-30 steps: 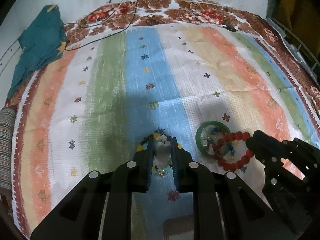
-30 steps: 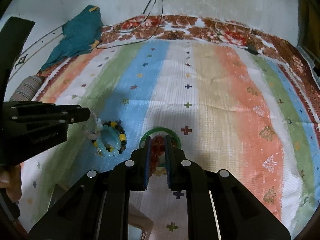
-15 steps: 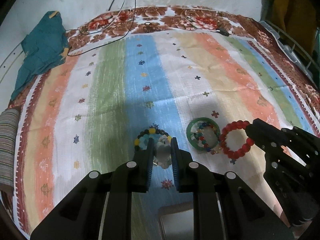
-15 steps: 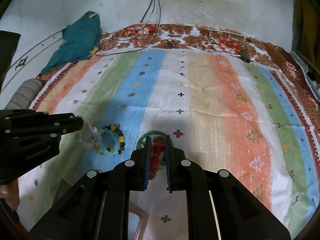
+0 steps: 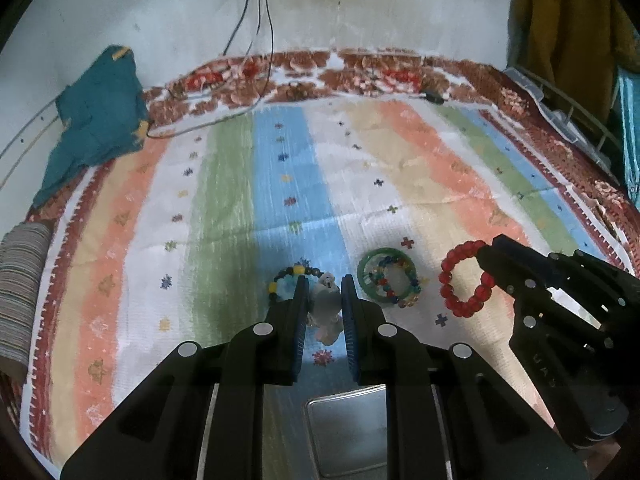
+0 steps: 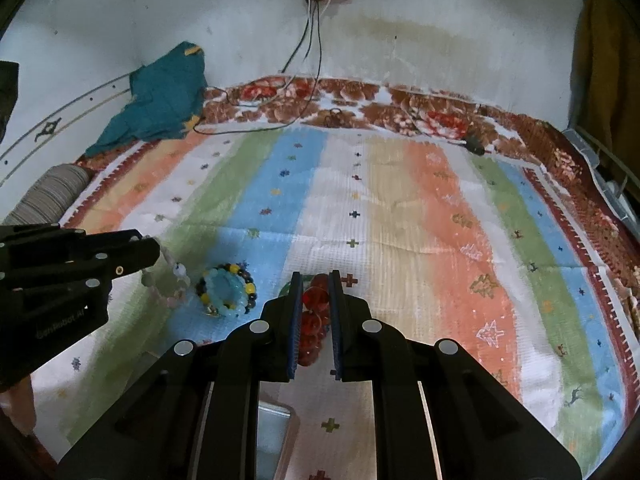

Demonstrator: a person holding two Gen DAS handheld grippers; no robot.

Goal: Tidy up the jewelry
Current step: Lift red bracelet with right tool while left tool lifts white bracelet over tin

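Note:
My left gripper (image 5: 324,284) is shut on a pale white bead bracelet (image 5: 326,304), lifted above the striped cloth; it also shows in the right wrist view (image 6: 170,280). My right gripper (image 6: 316,280) is shut on a red bead bracelet (image 6: 314,320), which hangs from its tip in the left wrist view (image 5: 464,280). A light blue bracelet ringed by a black and yellow one (image 6: 228,290) lies on the blue stripe. A green bangle with a multicoloured bead bracelet inside (image 5: 386,276) lies on the white stripe between the grippers.
A silver metal tin (image 5: 348,428) sits close below the left gripper. A teal cloth (image 6: 160,96) and cables (image 6: 312,40) lie at the far edge by the wall. A striped roll (image 5: 20,280) is at the left edge. A wire rack (image 5: 560,112) stands at right.
Both grippers rose and pulled back from the cloth with their bracelets. The red bracelet came off the green bangle and now hangs to its right.

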